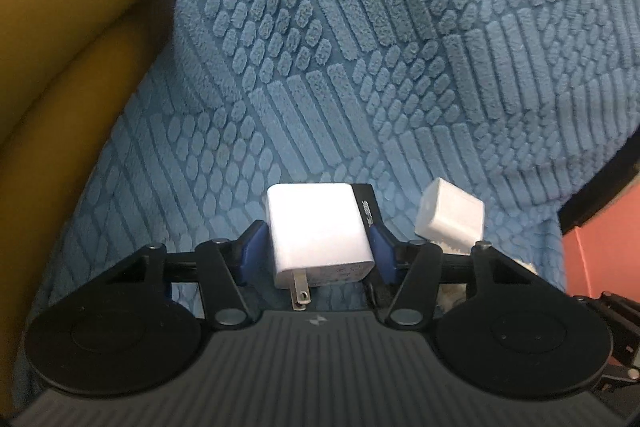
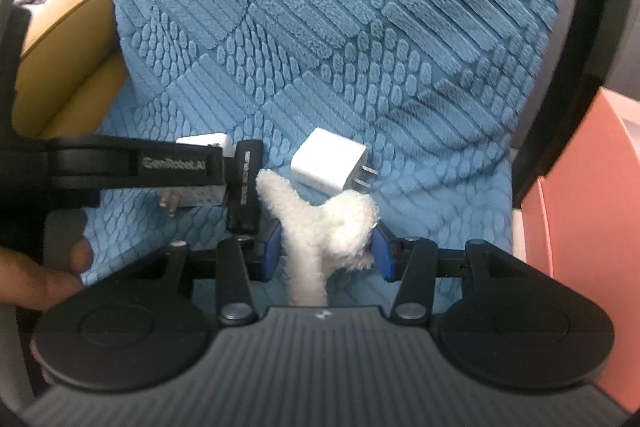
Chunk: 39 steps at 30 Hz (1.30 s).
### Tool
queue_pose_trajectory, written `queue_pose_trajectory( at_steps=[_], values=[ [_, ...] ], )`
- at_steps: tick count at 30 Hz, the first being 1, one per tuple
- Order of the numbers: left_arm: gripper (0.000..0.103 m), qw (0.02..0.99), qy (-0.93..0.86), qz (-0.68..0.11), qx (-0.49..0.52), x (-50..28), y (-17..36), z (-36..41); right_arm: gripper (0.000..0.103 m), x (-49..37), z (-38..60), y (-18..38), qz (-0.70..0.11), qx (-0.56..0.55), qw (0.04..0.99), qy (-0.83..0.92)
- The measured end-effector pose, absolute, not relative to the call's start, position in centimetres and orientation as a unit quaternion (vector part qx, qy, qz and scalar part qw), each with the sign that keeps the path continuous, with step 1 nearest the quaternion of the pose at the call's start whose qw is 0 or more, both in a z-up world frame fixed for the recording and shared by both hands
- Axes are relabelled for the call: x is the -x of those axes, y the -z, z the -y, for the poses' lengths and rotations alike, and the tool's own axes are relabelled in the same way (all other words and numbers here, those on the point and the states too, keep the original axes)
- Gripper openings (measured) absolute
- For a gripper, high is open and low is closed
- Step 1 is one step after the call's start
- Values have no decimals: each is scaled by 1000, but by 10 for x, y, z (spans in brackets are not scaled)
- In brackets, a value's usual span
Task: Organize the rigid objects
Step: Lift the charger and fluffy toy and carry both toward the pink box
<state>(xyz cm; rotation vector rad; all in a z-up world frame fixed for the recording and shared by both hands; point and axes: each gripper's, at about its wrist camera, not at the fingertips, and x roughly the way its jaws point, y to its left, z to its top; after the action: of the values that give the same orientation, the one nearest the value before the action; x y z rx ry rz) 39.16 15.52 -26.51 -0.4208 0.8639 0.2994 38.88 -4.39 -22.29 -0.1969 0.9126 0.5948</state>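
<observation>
My left gripper (image 1: 316, 251) is shut on a white wall charger (image 1: 316, 227), prongs pointing back at the camera, held just above the blue textured blanket (image 1: 320, 67). A second white charger (image 1: 450, 221) lies on the blanket just to its right; it also shows in the right wrist view (image 2: 328, 167), prongs to the right. My right gripper (image 2: 326, 247) is shut on a white fluffy cord-like piece (image 2: 320, 223), close in front of that second charger. The left gripper (image 2: 240, 183) shows at the left of the right wrist view.
A mustard-yellow cushioned armrest (image 1: 60, 87) borders the blanket on the left. A pink box or wall (image 2: 580, 207) stands at the right, past a black edge (image 2: 560, 47). A hand (image 2: 44, 279) holds the left gripper.
</observation>
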Motion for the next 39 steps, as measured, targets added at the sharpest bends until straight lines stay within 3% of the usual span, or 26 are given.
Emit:
queue_pose_trajectory(
  at_steps=[17, 39],
  values=[
    [60, 871, -109, -422, 226, -309, 233, -115, 50, -321, 82, 196, -450, 86, 854, -248],
    [58, 893, -70, -385, 223, -234, 162, -75, 50, -253, 140, 112, -409, 59, 883, -224]
  ],
)
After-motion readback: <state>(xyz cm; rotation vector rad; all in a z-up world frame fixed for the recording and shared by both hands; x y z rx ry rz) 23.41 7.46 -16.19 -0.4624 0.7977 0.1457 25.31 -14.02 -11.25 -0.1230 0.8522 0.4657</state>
